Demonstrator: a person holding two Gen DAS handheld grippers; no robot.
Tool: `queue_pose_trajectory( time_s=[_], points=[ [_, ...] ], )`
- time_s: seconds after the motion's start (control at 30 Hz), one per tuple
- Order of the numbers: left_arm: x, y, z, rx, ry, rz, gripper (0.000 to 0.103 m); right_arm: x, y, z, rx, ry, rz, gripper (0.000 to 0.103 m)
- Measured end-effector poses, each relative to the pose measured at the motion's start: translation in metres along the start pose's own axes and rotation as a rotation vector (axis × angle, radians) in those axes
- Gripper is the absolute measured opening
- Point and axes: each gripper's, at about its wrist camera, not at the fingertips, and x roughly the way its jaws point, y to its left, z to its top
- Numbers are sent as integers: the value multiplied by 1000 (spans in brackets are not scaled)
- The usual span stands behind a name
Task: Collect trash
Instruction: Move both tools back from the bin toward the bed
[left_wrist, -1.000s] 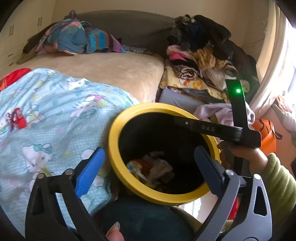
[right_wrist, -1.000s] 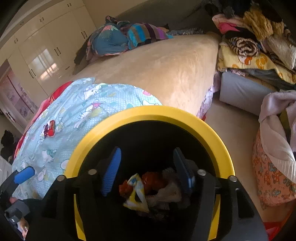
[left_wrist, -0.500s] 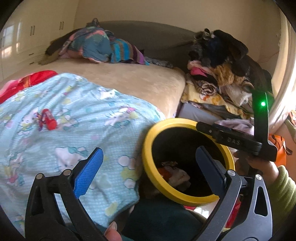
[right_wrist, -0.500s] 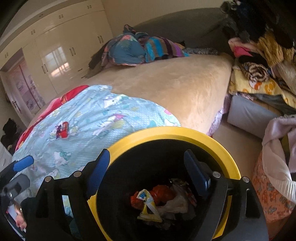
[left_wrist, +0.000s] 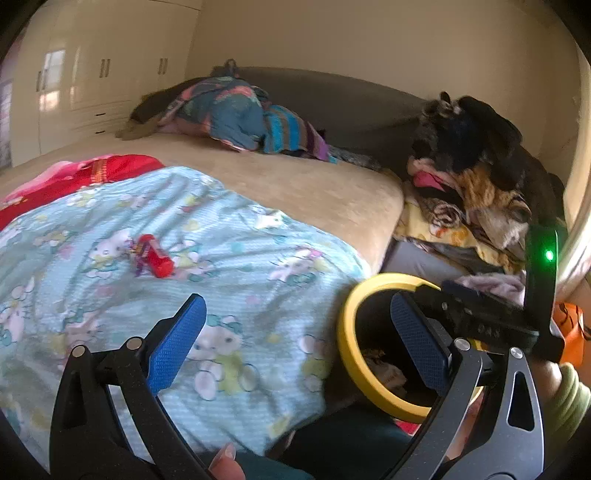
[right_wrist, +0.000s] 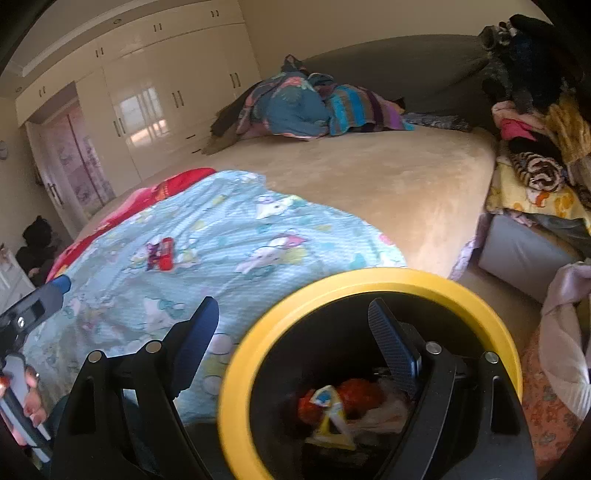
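A black bin with a yellow rim stands at the bed's near corner and holds several wrappers. A red wrapper lies on the light blue cartoon blanket. My right gripper hangs open and empty over the bin's left rim, one finger over the blanket, the other inside the bin mouth. My left gripper is open and empty above the blanket's edge, its right finger in front of the bin. The red wrapper lies beyond and left of both grippers.
The beige bed carries a heap of colourful clothes at its far end. More clothes are stacked on a grey box to the right. Cream wardrobes line the far left wall. An orange bag sits by the bin.
Both grippers rose and swung left from the bin toward the blanket. The right jaws widened. The bin slid toward the lower right of both views and the red wrapper came nearer the middle.
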Motion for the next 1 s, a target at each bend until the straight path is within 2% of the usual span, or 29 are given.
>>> queue_pose_trajectory(
  time_s=[0.23,0.33,0.53,1.0],
  points=[
    [-11,34,3,-66,-29,49,92,7,33,-3,-61,-13,29,81],
    [-14,50,4,-99,-40,68,92,11,45,-4,-81,-17,37,85],
    [-18,85,5,-172,-52,112,92,26,73,-3,-134,1,63,86],
    [-27,159,-1,-304,-68,215,92,91,145,5,-253,54,128,86]
  ],
)
